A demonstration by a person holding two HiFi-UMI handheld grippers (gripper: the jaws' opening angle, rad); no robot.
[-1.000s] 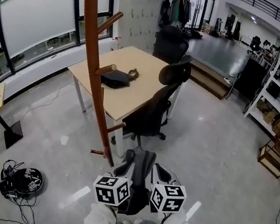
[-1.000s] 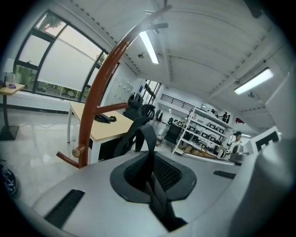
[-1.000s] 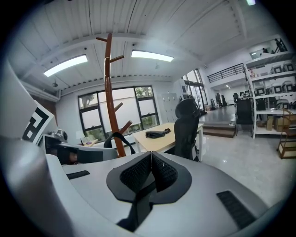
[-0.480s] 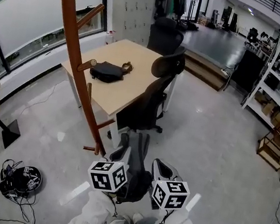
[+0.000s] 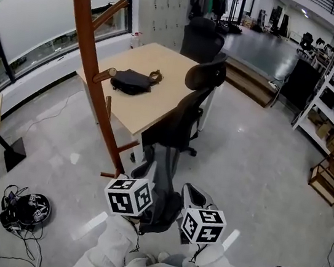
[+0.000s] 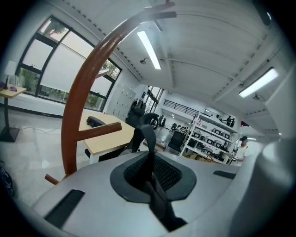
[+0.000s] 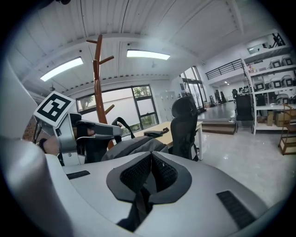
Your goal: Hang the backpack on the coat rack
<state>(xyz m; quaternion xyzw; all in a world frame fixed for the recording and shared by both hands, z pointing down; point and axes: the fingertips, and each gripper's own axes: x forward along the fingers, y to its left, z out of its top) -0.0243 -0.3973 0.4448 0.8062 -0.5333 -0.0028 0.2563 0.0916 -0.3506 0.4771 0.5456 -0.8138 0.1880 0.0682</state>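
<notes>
Item: grey-and-black fabric backpack [image 5: 160, 188], held low, near the base of a tall brown wooden coat rack [image 5: 89, 65]. Left gripper [image 6: 151, 175] and right gripper [image 7: 148, 179] are each clamped on a black strap [image 6: 147, 139]. Outstanding: 1 lift onto a peg [image 5: 112, 11]; the backpack is not yet hung.

— What did the backpack [image 5: 163, 182] look like?

— Grey, soft and slumped, with black straps. It was held up by them: one strap [image 6: 149, 139] was pinched in the left gripper [image 6: 151, 159] and another in the right gripper [image 7: 148, 173], both sets of jaws closed tight.

— And the coat rack [image 5: 89, 62]?

— A reddish-brown wooden pole, standing upright, with short pegs slanting upward. It stood to the left of the backpack, with its foot near the bag but not touching it.
</notes>
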